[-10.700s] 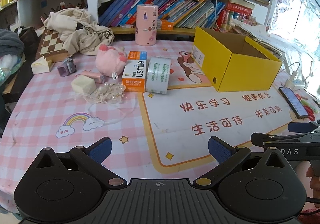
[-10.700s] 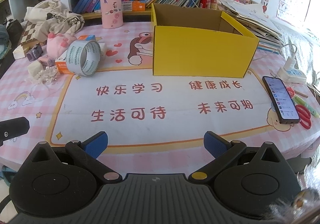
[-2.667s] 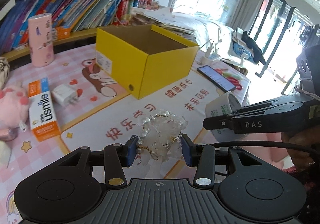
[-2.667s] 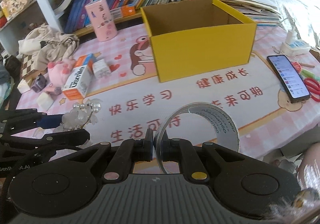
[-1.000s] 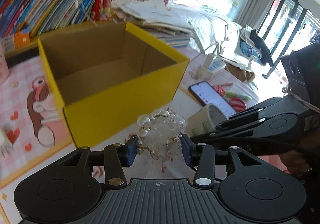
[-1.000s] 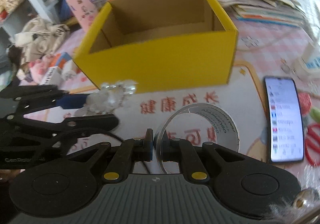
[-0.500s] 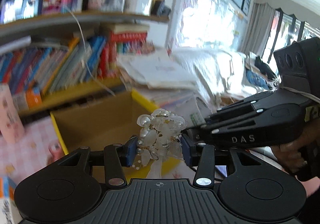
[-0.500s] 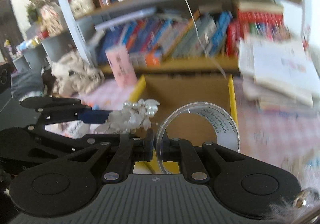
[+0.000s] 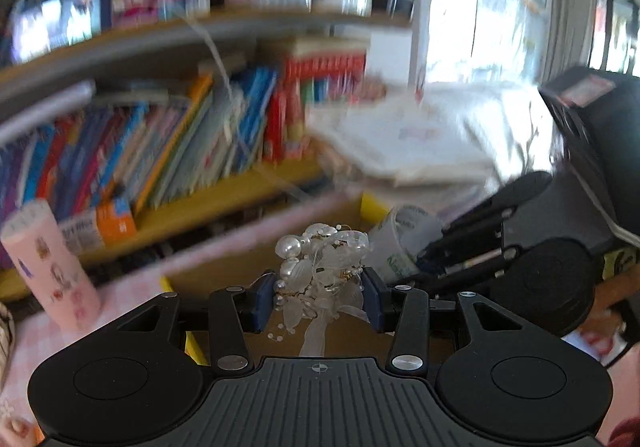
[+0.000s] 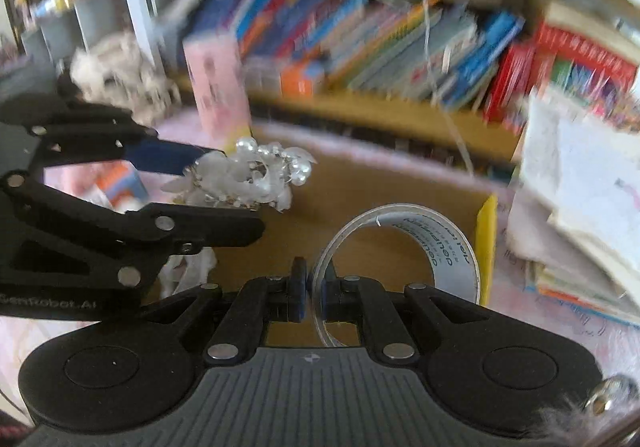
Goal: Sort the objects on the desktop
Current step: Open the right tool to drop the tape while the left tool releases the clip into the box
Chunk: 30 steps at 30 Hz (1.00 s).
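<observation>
My left gripper (image 9: 318, 301) is shut on a white pearl and bead ornament (image 9: 320, 267), which bulges between its blue pads. In the right wrist view the same ornament (image 10: 248, 175) hangs over the brown inside of the yellow box (image 10: 486, 243). My right gripper (image 10: 314, 295) is shut on the rim of a clear tape roll (image 10: 400, 259), held upright above the box. In the left wrist view the tape roll (image 9: 404, 243) and the right gripper's black body sit just right of the ornament, with the yellow box (image 9: 372, 205) below. Both views are motion-blurred.
A pink cylinder (image 9: 52, 267) stands on the pink checked table left of the box. Behind runs a shelf of leaning books (image 9: 160, 151). A stack of papers (image 10: 580, 187) lies right of the box. A crumpled cloth (image 10: 120, 71) sits far left.
Both grippers have travelled forward from the front of the yellow box to above its open top, rising slightly. The ornament and tape roll stay gripped throughout.
</observation>
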Tool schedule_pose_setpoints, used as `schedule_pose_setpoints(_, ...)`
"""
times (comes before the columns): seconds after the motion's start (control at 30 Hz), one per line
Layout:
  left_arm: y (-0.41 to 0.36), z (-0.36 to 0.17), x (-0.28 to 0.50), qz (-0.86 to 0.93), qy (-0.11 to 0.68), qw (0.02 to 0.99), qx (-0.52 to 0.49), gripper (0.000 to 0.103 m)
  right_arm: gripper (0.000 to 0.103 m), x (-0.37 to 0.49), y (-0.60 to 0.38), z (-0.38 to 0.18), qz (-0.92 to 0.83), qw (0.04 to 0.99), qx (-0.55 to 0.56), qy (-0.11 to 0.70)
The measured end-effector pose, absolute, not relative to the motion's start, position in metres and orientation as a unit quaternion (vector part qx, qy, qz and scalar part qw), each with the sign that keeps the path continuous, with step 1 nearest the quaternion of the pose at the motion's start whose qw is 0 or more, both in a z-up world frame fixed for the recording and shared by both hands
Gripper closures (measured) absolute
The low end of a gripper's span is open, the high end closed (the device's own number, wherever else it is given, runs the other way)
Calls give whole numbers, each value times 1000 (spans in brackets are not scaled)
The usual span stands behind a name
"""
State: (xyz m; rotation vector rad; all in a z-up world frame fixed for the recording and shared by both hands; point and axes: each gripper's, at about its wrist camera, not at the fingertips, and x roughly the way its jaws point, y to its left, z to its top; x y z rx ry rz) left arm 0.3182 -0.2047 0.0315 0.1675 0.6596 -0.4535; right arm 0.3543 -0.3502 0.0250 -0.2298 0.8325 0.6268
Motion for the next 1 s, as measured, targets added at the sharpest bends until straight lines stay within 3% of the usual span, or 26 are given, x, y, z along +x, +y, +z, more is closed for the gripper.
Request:
schedule_pose_setpoints(0.3,-218,-22,333,-204,384,885,164,59,96,378,-333,-25,315,809,-191,459)
schedule_pose_setpoints(0.5,-219,-31,333,-196,395,879,179,56,96,383,-329,-33,328,790,-206,475)
schedule_pose_setpoints(0.77,-218,-31,332,-181,398,880,185,47,88,383,-330,-33,329,785,-208,483)
schedule_pose_setpoints(1.0,-216,-28,328,-168,394,882,197,40,61,379,-329,-27,319,792,-225,470)
